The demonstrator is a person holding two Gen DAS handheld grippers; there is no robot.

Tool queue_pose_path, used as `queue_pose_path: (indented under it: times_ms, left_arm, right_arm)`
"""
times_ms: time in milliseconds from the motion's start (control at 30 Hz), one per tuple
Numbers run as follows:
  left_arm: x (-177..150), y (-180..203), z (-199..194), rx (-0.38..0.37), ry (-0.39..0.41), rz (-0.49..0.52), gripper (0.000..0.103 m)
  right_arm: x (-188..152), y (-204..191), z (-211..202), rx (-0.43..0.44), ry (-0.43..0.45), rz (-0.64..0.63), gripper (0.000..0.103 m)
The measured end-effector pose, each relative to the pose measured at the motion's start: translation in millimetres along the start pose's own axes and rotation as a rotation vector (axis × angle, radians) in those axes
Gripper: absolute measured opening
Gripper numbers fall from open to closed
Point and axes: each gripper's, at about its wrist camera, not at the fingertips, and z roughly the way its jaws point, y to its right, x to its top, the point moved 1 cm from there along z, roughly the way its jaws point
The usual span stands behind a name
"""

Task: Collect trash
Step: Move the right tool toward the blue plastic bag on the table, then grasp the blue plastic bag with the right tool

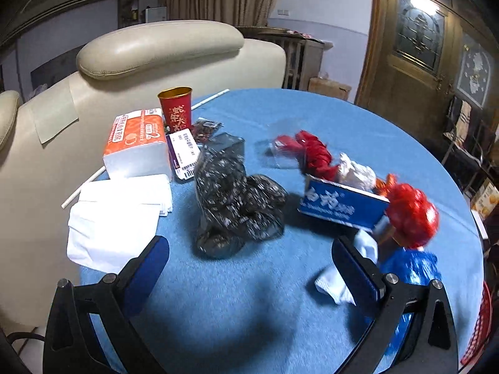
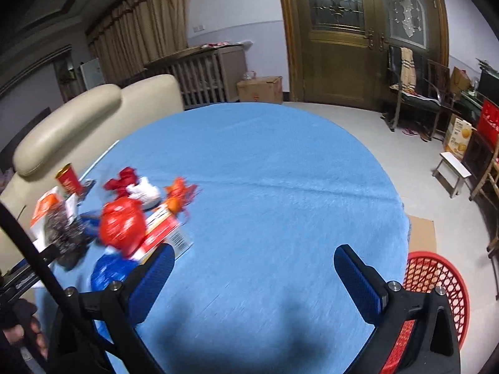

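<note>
My left gripper (image 1: 249,261) hung released, empty, facing the black bag (image 1: 237,205). My right gripper (image 2: 254,268) was likewise spread, nearest the red basket (image 2: 436,283), presumably the bin.

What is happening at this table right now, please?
A person is clearing trash from a round blue table, holding a gripper in each hand. Both the left gripper and the right gripper are open and hold nothing. The litter sits in one pile: a black plastic bag, a blue box, a red bag and crumpled tissue. A red mesh basket stands beside the table.
</note>
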Motion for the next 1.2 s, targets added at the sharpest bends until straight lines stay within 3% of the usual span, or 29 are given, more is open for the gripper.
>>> queue_pose_path:
  times_ms: [300,1200]
  left_arm:
    - [-8,3,-4,-0.016,0.002,0.008,0.103]
    - [-15,4,-3,-0.025,-0.004,0.007,0.103]
  right_arm:
    - [-26,-23,-27,0.056,-0.002,-0.035,0.103]
    - [-39,-62,-28,0.11,-0.026,-0.115,0.103]
